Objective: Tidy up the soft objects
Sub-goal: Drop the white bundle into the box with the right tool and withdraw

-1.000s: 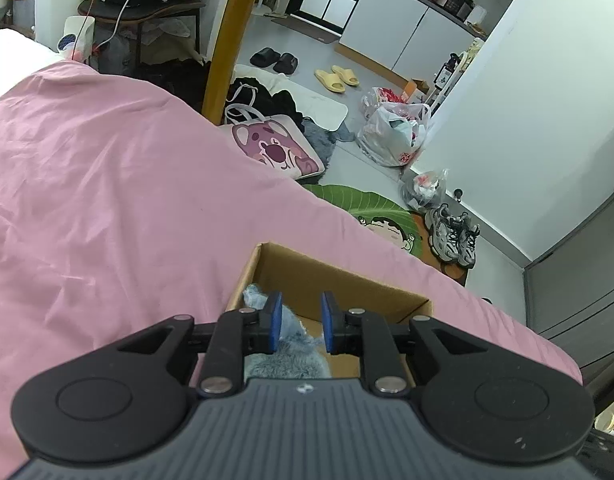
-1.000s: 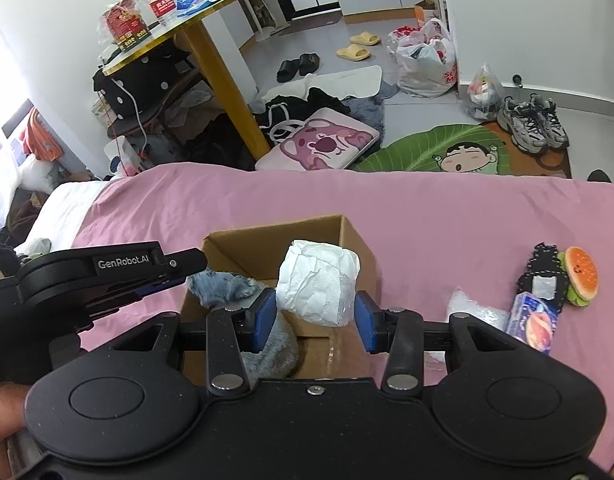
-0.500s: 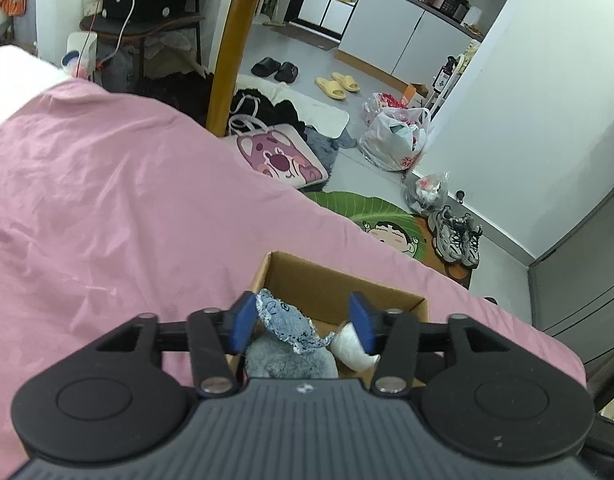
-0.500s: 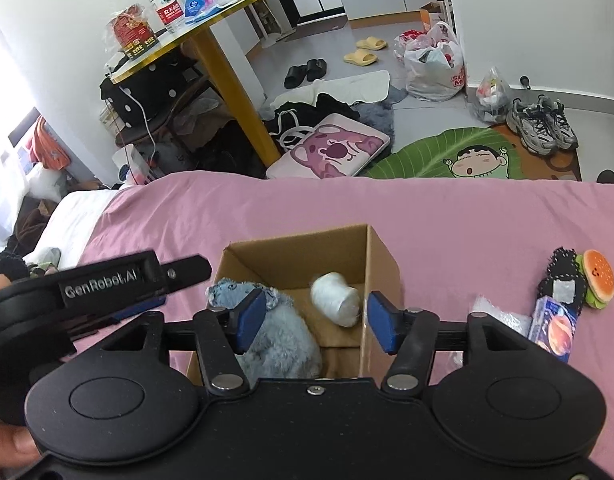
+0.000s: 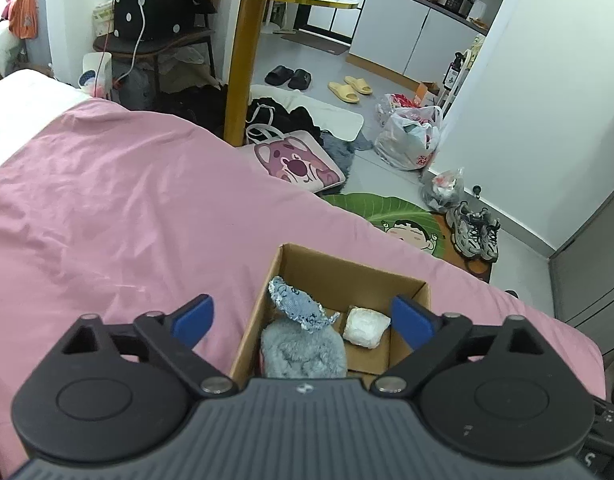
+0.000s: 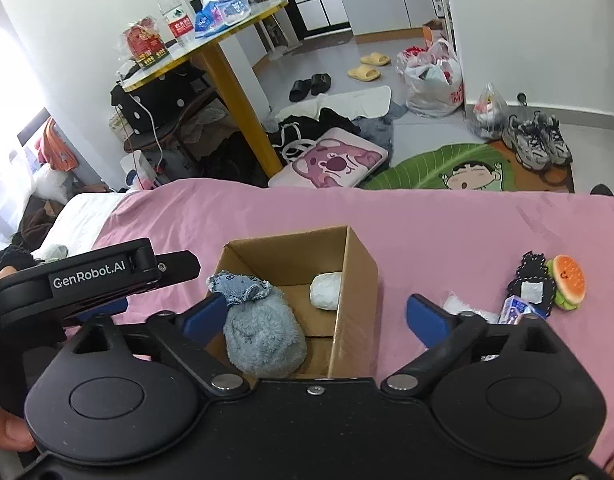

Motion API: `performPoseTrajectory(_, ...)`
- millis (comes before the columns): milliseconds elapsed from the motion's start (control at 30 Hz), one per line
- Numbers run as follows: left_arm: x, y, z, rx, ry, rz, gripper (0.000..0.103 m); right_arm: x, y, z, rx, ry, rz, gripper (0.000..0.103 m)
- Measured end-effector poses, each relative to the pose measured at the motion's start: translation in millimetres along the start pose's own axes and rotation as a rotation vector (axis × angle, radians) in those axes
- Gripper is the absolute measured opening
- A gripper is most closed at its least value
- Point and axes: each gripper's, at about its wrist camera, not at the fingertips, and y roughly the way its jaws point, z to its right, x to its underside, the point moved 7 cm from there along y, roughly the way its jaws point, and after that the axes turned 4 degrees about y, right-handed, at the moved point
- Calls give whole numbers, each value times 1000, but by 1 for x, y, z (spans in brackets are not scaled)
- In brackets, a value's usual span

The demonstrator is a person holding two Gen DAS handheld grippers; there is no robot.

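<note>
A pink bedsheet (image 5: 107, 216) covers the bed and carries everything at hand; its far edge drops to a cluttered floor. To the left of the cardboard box (image 6: 357, 276) the sheet lies wide and bare in the left wrist view, so there is ample room on that side. Beyond the edge stand a yellow-legged round tabletop (image 6: 211, 36) with a water bottle (image 6: 172, 16) and snack packs, a pink bear cushion (image 6: 331, 158), a green leaf-shaped rug (image 6: 435, 168), a white plastic bag (image 6: 435, 80), grey sneakers (image 6: 537, 142) and two pairs of slippers.

The box sits open-topped on the sheet, directly ahead of both claws. Inside it a fluffy grey-blue plush toy (image 6: 263, 328) fills the near left part, its patterned blue top (image 6: 239, 286) poking above the box rim, and a white crumpled wad (image 6: 326, 290) lies against the far right wall, apart from the plush.

On the sheet to the right of the box, well apart from it, lie a black knitted piece (image 6: 533, 280), a burger-shaped soft toy (image 6: 569, 282) touching it, a small printed packet (image 6: 515, 308) and a bit of white fluff (image 6: 459, 304) just beside the right finger.

The left claw (image 5: 303, 316) is spread wide and empty above the box's near side. The right claw (image 6: 315, 314) is likewise spread wide, gripping nothing, with the plush between its blue pads (image 6: 427, 320) but untouched. The left claw's black body (image 6: 91, 276) reaches in from the left, its tip just short of the box's corner.
</note>
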Motion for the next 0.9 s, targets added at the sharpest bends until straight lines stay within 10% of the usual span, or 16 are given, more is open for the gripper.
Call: performPoseTrajectory(900, 13, -43, 42, -19, 52, 55, 102, -1, -54, 34, -55, -22, 59, 103)
